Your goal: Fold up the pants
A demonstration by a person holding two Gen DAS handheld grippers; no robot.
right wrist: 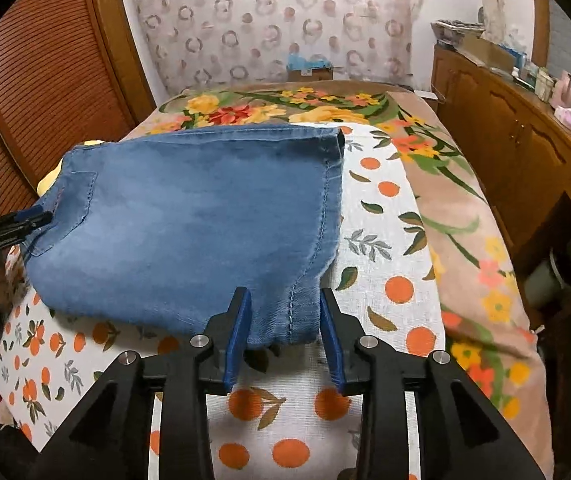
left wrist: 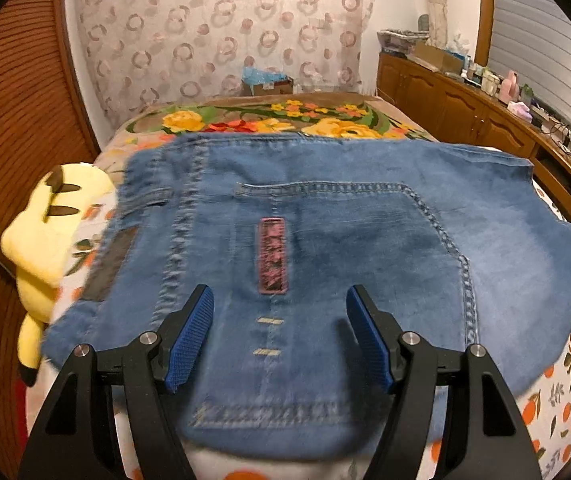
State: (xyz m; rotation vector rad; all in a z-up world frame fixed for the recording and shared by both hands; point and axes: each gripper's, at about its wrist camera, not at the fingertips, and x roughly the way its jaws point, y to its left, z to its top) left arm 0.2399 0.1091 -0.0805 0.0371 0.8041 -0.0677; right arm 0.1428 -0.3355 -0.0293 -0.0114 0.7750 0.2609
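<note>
Blue denim pants point(left wrist: 325, 232) lie folded in a flat stack on the bed, back pocket with a pink label point(left wrist: 272, 255) facing up. My left gripper point(left wrist: 279, 300) is open, its blue pads hovering over the near edge of the pocket. The same pants show in the right wrist view point(right wrist: 189, 220). My right gripper point(right wrist: 285, 300) is open, its pads either side of the near right corner of the denim. The left gripper also shows in the right wrist view point(right wrist: 25, 220), at the stack's left edge.
A white sheet with orange prints point(right wrist: 385, 280) covers the bed over a floral blanket point(right wrist: 465, 216). A yellow plush toy point(left wrist: 45, 248) lies left of the pants. A wooden sideboard point(left wrist: 485, 116) with clutter runs along the right. A slatted wooden door point(right wrist: 45, 80) stands left.
</note>
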